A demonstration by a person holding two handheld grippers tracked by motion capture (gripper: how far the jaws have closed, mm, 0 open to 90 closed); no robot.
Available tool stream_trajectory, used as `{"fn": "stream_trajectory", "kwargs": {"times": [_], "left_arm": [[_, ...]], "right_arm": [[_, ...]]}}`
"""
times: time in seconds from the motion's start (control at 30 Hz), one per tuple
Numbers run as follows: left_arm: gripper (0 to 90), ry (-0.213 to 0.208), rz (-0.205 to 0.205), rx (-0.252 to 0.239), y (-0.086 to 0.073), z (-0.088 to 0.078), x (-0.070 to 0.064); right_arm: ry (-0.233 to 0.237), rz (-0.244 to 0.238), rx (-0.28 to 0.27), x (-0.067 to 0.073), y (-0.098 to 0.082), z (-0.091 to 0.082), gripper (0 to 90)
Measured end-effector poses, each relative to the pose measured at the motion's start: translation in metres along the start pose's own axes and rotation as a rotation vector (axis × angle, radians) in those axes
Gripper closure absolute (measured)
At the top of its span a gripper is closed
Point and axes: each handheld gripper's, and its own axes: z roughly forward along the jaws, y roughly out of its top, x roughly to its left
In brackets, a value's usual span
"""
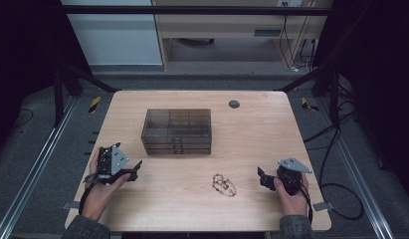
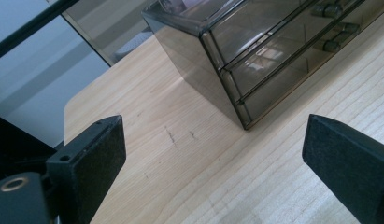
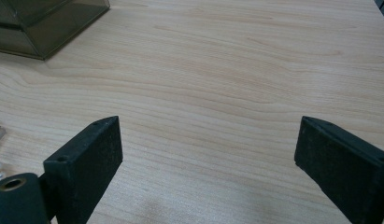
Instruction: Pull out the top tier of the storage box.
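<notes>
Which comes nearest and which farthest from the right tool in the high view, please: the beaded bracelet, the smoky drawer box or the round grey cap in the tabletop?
From the right tool:
1. Beaded bracelet, just to its left on the near part of the table.
2. Smoky drawer box, farther left, mid-table.
3. Round grey cap, by the table's far edge.

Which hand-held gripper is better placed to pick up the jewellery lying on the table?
Probably the right hand-held gripper: its jaws stand open and point toward the bracelet, which lies close beside it on the table. The left hand-held gripper, also open, sits farther off, near the drawer box.
</notes>
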Motion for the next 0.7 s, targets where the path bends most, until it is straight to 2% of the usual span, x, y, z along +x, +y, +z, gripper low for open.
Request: {"fn": "stream_trajectory", "kwargs": {"times": [0.07,0.2,0.4,0.43,0.47,0.53,0.6,0.63,0.7], "left_arm": [[6.0,-0.003,0.004,-0.006,0.001,-0.001,-0.002],[6.1,0.009,0.047,0.0,0.008,-0.005,-0.007],[6.7,0.021,0.144,-0.012,0.026,-0.012,-0.025],[6.9,0.026,0.171,-0.018,0.033,-0.016,-0.031],[7.0,0.026,0.171,-0.018,0.033,-0.016,-0.031],[7.4,0.032,0.197,-0.032,0.04,-0.02,-0.037],[8.1,0.021,0.217,-0.05,0.05,-0.023,-0.044],[8.2,0.021,0.217,-0.05,0.05,-0.023,-0.044],[8.3,-0.001,0.241,-0.075,0.058,-0.023,-0.047]], "right_arm": [[0.004,0.004,0.001,0.0,0.0,0.0,8.1],[0.002,0.005,0.002,0.0,0.0,0.0,8.1],[0.005,0.019,0.004,0.0,0.001,-0.001,8.4],[0.005,0.02,0.008,0.0,0.001,-0.001,8.7],[0.003,0.022,0.011,0.0,0.001,-0.001,9.0],[0.001,0.027,0.018,0.0,0.001,-0.001,9.3],[0.0,0.031,0.022,0.0,0.002,0.0,9.8],[0.004,0.032,0.024,0.0,0.002,-0.001,10.2],[0.009,0.029,0.027,0.0,0.002,-0.001,10.8]]}}
